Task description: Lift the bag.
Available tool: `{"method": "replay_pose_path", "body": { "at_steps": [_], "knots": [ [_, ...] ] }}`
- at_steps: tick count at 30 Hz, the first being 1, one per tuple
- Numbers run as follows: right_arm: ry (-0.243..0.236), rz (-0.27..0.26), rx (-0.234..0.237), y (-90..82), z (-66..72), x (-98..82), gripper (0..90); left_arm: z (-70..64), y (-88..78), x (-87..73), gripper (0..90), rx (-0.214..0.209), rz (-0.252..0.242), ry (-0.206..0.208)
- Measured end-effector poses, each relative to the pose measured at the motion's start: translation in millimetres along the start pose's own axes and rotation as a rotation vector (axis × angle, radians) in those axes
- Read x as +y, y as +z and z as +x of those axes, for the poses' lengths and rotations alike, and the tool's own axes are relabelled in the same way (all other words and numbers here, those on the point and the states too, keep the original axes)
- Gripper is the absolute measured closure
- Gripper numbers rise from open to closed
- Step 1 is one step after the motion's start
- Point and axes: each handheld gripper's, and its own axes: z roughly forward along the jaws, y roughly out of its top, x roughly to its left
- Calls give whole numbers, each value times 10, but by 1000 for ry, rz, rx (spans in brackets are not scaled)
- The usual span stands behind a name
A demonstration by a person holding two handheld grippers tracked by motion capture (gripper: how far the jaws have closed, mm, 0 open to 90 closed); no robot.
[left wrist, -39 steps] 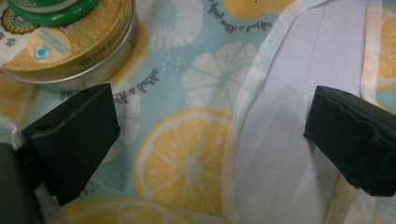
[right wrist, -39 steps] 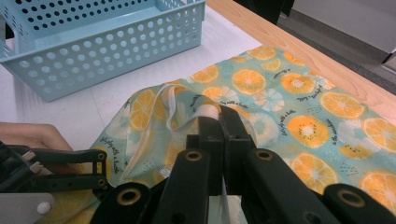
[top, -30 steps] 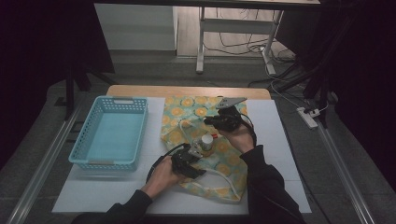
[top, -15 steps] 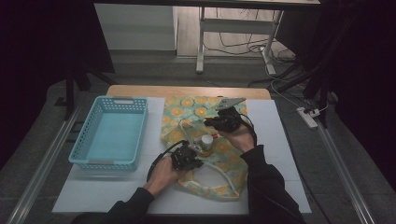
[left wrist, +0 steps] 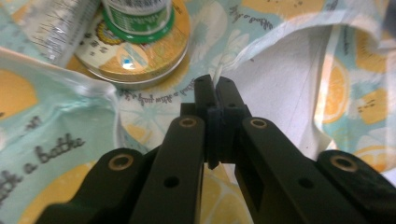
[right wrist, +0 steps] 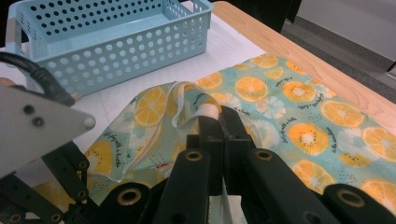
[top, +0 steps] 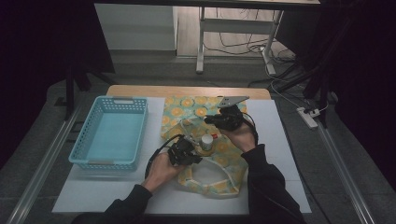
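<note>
The left gripper (left wrist: 215, 91) has its jaws pressed together, having just closed, and a thin white cord of the bag (left wrist: 299, 88) is pinched at their tips; in the high view this gripper (top: 183, 151) sits near the middle of the desk, toward its front edge. Just beyond its tips in the left gripper view lies a round tin (left wrist: 140, 58) with a yellow lid, a green-capped bottle (left wrist: 137, 18) standing on it, cut off by the top of the frame; a clear crinkled wrapper (left wrist: 60, 23) beside it is also cropped. The right gripper (right wrist: 219, 119) is likewise clamped shut, on a white handle strap of the bag (right wrist: 280, 98), whose lemon-print cloth rises in a fold around the tips. From above, that gripper (top: 227, 119) is held over the bag's rear half, its tips too dark to make out. The blue basket (top: 114, 133) stands near the desk's (top: 280, 154) left edge, well apart from the bag.
</note>
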Motion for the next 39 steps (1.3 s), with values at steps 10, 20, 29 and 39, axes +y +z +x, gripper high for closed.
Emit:
{"method": "replay_pose_path", "body": {
  "at_steps": [10, 20, 29, 39],
  "knots": [
    [18, -10, 17, -24, 10, 42, 900, -9, -148, 58, 900, -10, -25, -9],
    [14, -12, 16, -35, 27, 87, 900, 18, -396, 152, 900, -27, -91, -9],
    [-5, -18, 15, -95, 41, 261, 900, 53, -675, 343, 900, -24, -131, -1],
    [-6, -17, 38, -172, 52, 458, 900, 166, -1114, 589, 900, -17, -178, -5]
  ]
}}
